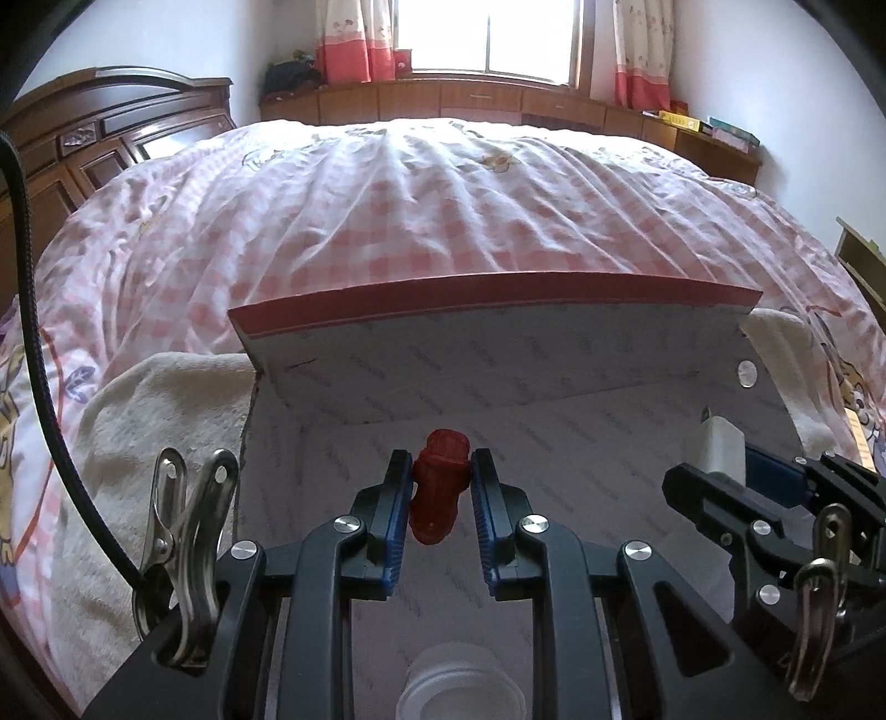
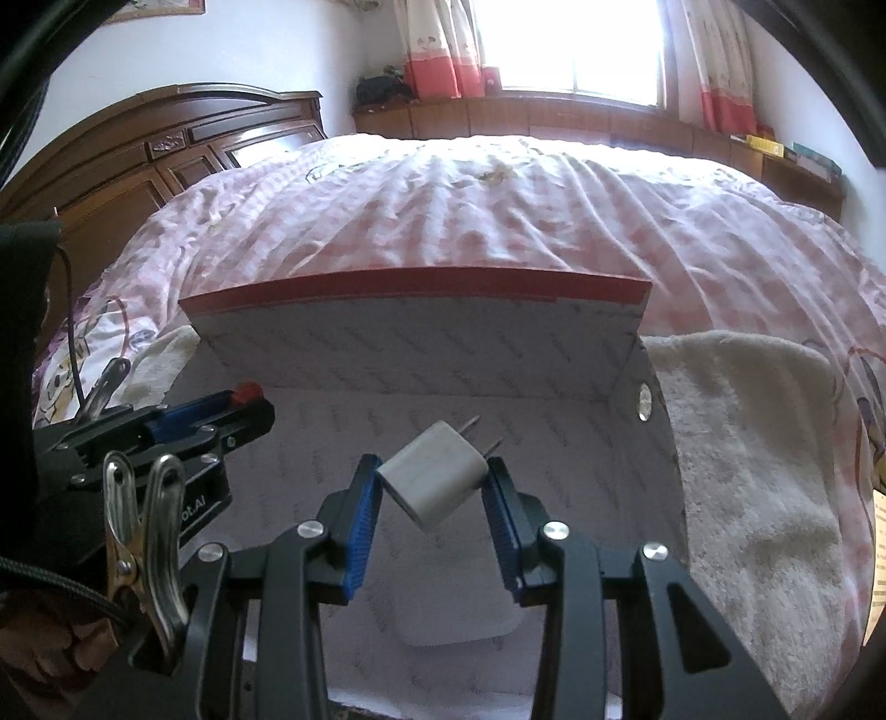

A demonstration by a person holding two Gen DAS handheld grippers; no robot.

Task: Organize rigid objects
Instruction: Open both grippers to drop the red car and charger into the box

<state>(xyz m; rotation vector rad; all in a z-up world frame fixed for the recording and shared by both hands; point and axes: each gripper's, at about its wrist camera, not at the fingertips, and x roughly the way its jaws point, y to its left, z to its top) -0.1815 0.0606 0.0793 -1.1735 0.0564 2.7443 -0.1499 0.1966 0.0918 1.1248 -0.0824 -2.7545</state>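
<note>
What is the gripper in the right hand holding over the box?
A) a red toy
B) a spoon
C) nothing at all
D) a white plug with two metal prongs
D: the right gripper has its jaws pressed on a white plug with two metal prongs, held above the open box; the red thing is in the other gripper.

A wide bed (image 1: 432, 210) is covered by a pink-and-white checked quilt (image 2: 498, 221). At its left end a dark carved wooden headboard (image 1: 105, 144) is seen. Beyond the bed, a low wooden cabinet (image 1: 476, 102) is set under a bright window (image 1: 487, 33), which is flanked by red-hemmed curtains (image 2: 437, 50). White walls (image 1: 183, 39) are seen behind the bed.
</note>
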